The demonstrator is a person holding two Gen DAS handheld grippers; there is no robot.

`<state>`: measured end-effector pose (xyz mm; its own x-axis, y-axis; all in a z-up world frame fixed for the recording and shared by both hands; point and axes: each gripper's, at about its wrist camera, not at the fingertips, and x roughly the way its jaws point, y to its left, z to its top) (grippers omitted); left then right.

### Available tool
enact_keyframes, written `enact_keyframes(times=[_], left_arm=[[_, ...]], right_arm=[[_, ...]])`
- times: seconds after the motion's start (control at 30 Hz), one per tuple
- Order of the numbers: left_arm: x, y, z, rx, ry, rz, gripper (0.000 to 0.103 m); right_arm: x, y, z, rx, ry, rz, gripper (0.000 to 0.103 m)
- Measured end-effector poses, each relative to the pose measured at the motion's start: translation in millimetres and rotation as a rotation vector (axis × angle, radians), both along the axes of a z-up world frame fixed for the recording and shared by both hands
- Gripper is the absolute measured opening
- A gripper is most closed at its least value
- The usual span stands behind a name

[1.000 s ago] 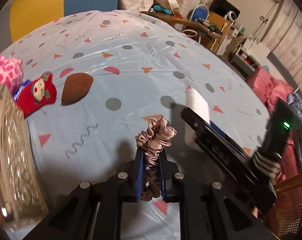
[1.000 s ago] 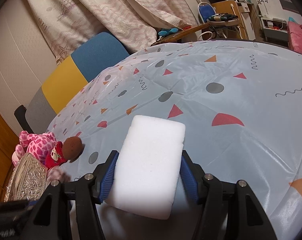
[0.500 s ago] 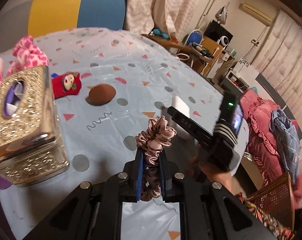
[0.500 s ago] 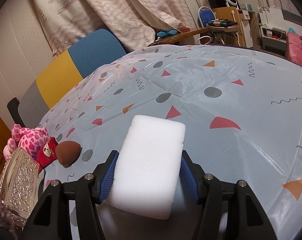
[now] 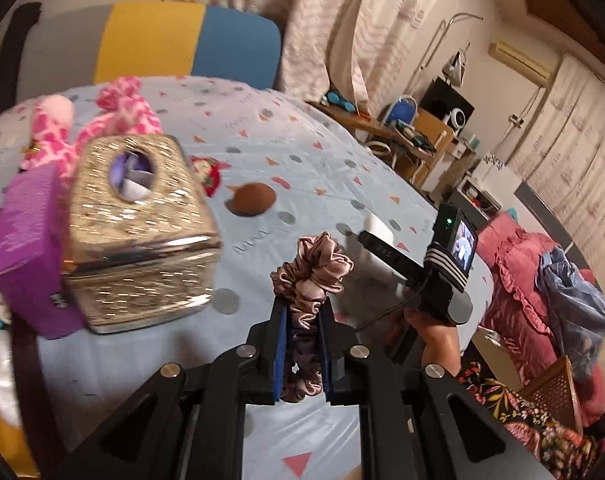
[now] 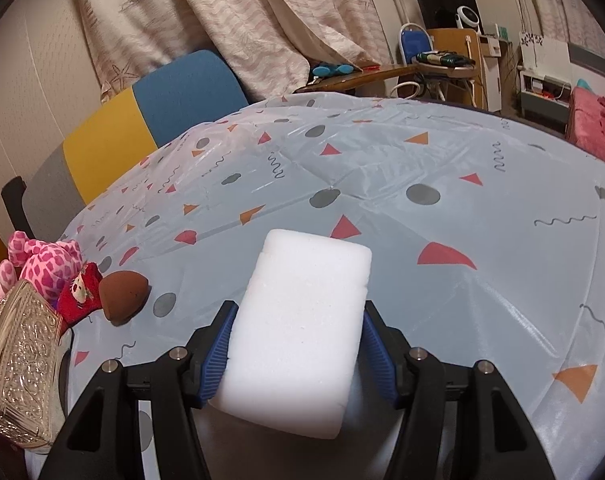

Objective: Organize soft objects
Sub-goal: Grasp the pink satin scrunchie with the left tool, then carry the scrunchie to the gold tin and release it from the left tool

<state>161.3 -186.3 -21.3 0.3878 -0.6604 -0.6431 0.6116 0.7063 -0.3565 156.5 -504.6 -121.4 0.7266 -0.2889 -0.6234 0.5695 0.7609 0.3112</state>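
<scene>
The left gripper (image 5: 301, 316) clenches a silky scrunchie (image 5: 308, 276), bunched between its jaws, light and slippery. The right gripper (image 6: 298, 344) squeezes a white sponge block (image 6: 302, 332) by its sides; it looks light and compressible.

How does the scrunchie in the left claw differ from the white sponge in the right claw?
The scrunchie is a dusty-pink, shiny, ruffled loop; the white sponge is a matte, smooth rectangular block. The scrunchie is pinched narrow, with the left claw nearly closed, whereas the sponge is wide and keeps the right claw spread apart. Both are soft things, held above the table.
</scene>
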Motion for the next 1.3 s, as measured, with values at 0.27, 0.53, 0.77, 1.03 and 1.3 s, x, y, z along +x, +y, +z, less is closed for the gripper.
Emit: enact_keyframes(times=[0.27, 0.53, 0.77, 1.03, 1.3], left_arm=[[-1, 54, 6, -0.050, -0.026, 0.072, 0.014], [10, 112, 5, -0.072, -0.027, 0.200, 0.014], [16, 180, 2, -0.073, -0.042, 0.349, 0.014], [27, 270, -13, -0.022, -0.021, 0.534, 0.014], [32, 305, -37, 0.072, 0.047, 0.562, 0.014]], right_arm=[[-3, 5, 4, -0.047, 0.019, -0.023, 0.061], [-1, 14, 10, -0.109, 0.041, -0.026, 0.061], [-1, 15, 11, -0.125, 0.054, -0.037, 0.061], [3, 23, 16, -0.177, 0.069, -0.026, 0.061], [2, 25, 23, -0.194, 0.060, -0.015, 0.061]])
